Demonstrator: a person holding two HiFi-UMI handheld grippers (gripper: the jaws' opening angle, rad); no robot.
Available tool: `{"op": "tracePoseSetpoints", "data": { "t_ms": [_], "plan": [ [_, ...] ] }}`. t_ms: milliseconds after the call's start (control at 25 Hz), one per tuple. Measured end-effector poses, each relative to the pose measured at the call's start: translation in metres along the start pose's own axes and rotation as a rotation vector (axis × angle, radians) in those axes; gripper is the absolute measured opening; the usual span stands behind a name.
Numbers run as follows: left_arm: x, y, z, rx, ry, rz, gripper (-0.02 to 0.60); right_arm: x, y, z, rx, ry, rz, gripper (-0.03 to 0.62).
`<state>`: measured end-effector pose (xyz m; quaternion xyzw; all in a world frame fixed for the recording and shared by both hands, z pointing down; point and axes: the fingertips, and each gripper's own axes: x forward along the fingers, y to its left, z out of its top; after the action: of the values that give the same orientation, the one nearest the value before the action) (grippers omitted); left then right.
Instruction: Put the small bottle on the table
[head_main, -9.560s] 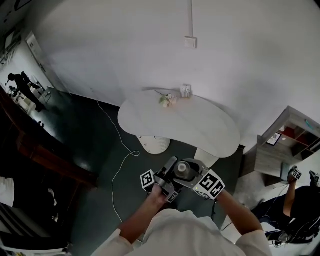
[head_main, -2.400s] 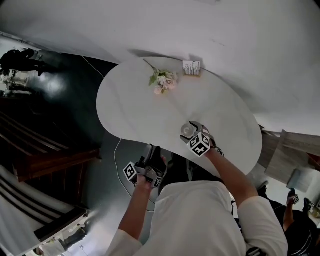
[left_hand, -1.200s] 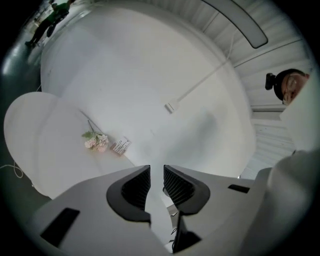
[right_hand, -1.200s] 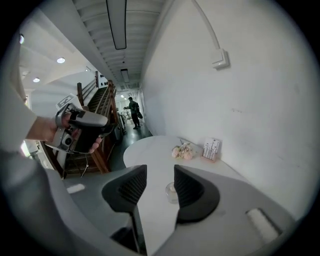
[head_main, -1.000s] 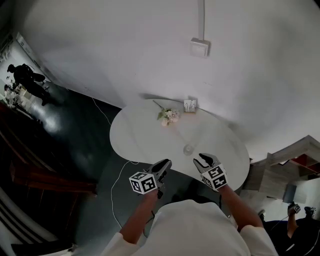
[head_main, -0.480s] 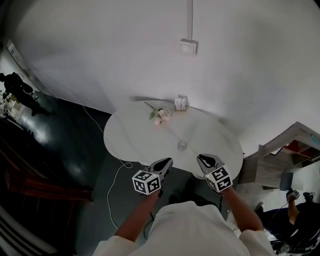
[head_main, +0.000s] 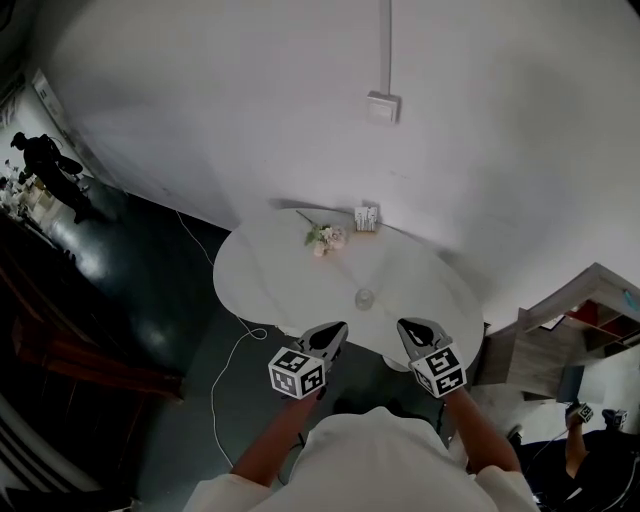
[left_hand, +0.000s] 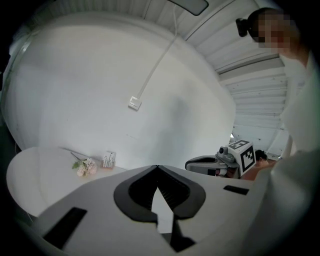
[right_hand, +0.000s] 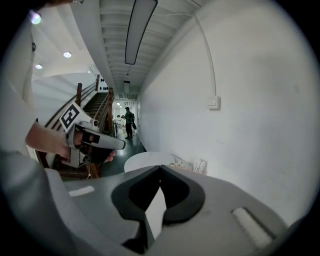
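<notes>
The small clear bottle (head_main: 364, 298) stands upright on the white oval table (head_main: 270, 270), near its front middle. Both grippers hang below the table's front edge, apart from the bottle. My left gripper (head_main: 338, 328) is shut with nothing in it, its tips pointing up toward the table. My right gripper (head_main: 406, 326) is also shut and empty, a little right of the bottle. In the left gripper view the jaw tips (left_hand: 157, 167) meet; the right gripper (left_hand: 200, 162) shows beside them. The right gripper view shows its own closed tips (right_hand: 160, 167) and the left gripper (right_hand: 120, 145). The bottle is hidden in both gripper views.
A pink flower sprig (head_main: 322, 238) and a small white box (head_main: 367, 217) lie at the table's far side by the wall. A white cable (head_main: 235, 345) trails on the dark floor at left. A wooden shelf unit (head_main: 560, 335) stands at right. A person (head_main: 45, 165) stands far left.
Earlier the right gripper set the bottle on the table and let go. Over the last second both grippers drew back slightly below the table edge, their jaws closing.
</notes>
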<state>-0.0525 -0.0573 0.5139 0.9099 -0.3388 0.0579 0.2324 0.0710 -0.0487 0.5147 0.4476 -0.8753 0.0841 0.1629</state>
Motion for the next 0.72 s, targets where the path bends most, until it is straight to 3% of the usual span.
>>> {"op": "tracePoseSetpoints", "data": {
  "t_ms": [720],
  "plan": [
    [0.01,-0.017,0.011,0.008,-0.045,0.105,0.006,-0.006,-0.026,0.013,-0.023,-0.048,0.117,0.011]
  ]
}}
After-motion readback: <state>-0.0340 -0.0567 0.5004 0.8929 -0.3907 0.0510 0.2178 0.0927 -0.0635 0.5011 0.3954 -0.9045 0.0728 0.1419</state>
